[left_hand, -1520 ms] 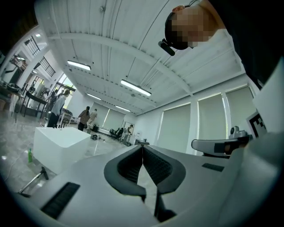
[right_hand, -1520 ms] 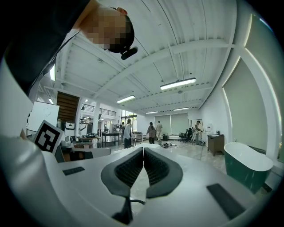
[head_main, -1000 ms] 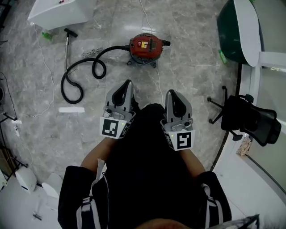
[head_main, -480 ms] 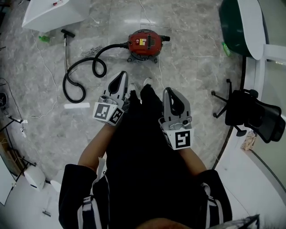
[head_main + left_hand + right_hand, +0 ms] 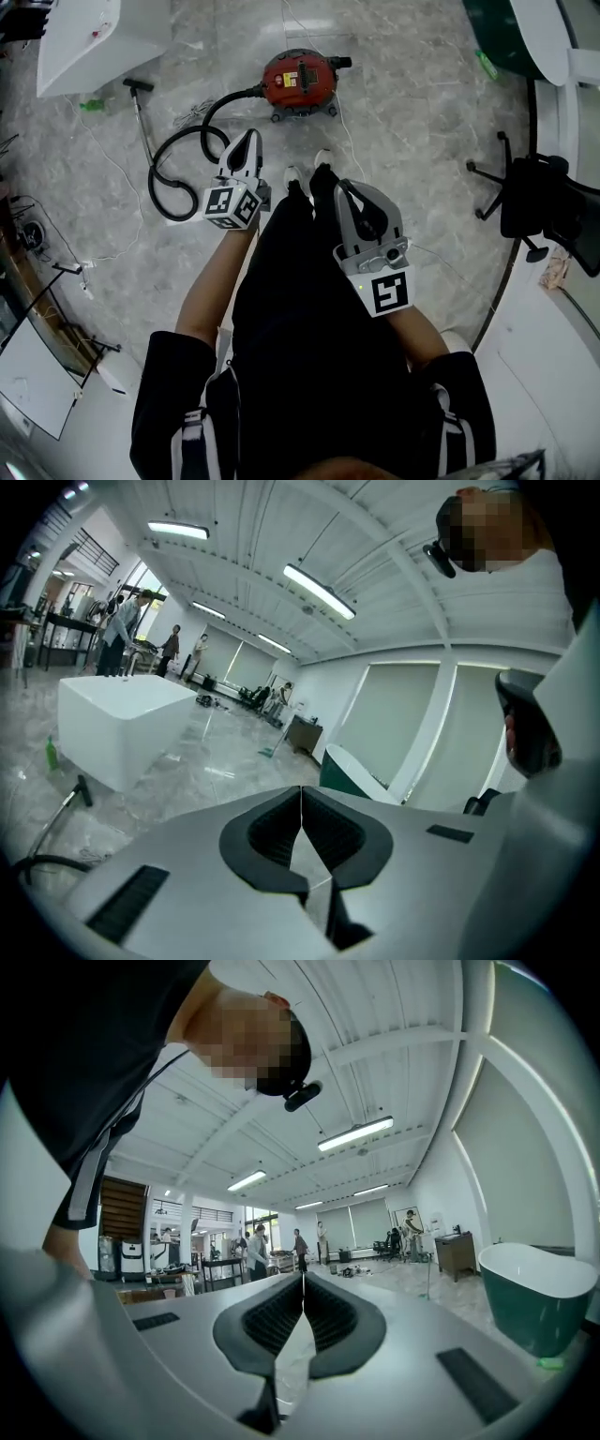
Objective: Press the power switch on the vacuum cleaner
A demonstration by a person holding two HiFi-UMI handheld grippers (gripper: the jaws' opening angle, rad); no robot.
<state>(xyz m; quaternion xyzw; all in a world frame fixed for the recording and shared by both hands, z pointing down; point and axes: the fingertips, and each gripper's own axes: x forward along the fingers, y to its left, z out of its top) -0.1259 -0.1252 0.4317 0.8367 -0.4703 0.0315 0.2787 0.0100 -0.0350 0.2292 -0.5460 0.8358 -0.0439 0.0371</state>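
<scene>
The left gripper (image 5: pixel 247 142) and right gripper (image 5: pixel 354 195) are held pressed together, empty. The vacuum (image 5: pixel 298 81) is seen at 12 o'clock, well apart. Its hard body may roll; the switch, presumed on top, is best pushed down, not gripped.

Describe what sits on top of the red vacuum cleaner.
On top of the vacuum cleaner sit a small pale label and a dark ribbed panel. Nothing covers it, but the power switch is too small to pick out.

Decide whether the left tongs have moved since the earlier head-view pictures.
Yes. The left tongs have moved forward, nearer the red vacuum cleaner on the floor.
</scene>
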